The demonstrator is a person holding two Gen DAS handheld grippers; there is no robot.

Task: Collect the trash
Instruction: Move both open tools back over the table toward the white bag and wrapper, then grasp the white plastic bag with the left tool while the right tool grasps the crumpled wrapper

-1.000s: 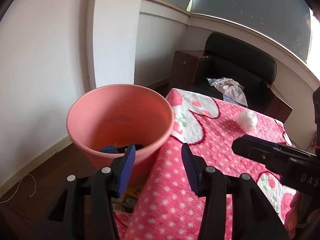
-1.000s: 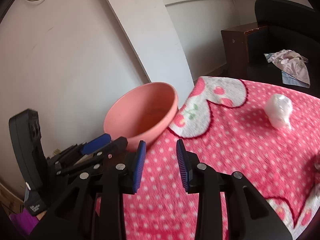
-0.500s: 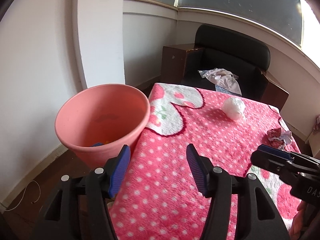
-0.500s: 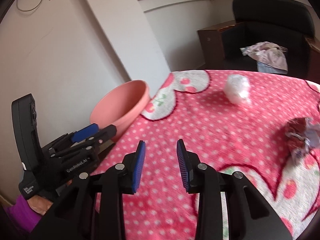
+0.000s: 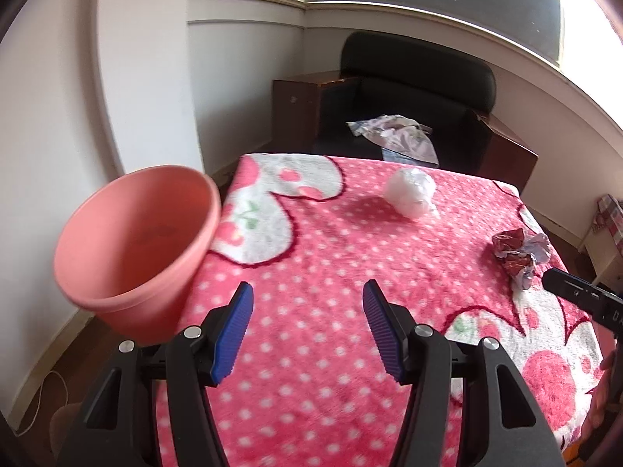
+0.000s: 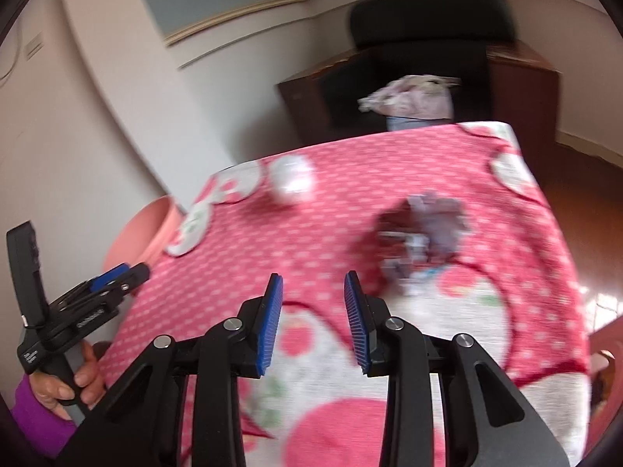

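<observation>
A pink bin stands at the left edge of the table with the pink dotted cloth. A white crumpled wad lies at the far side; it also shows in the right wrist view. A red and white crumpled wrapper lies at the right; in the right wrist view the wrapper is blurred, just ahead of my right gripper. My left gripper is open and empty above the cloth, right of the bin. My right gripper is open and empty.
A black armchair with a bundle of cloth stands behind the table, between brown wooden side units. White walls rise on the left. The table's right edge drops to a wooden floor.
Both grippers have swung right, away from the bin and over the cloth. The right gripper now faces the crumpled wrapper, which has come into both views. The left gripper's jaws look wider apart.
</observation>
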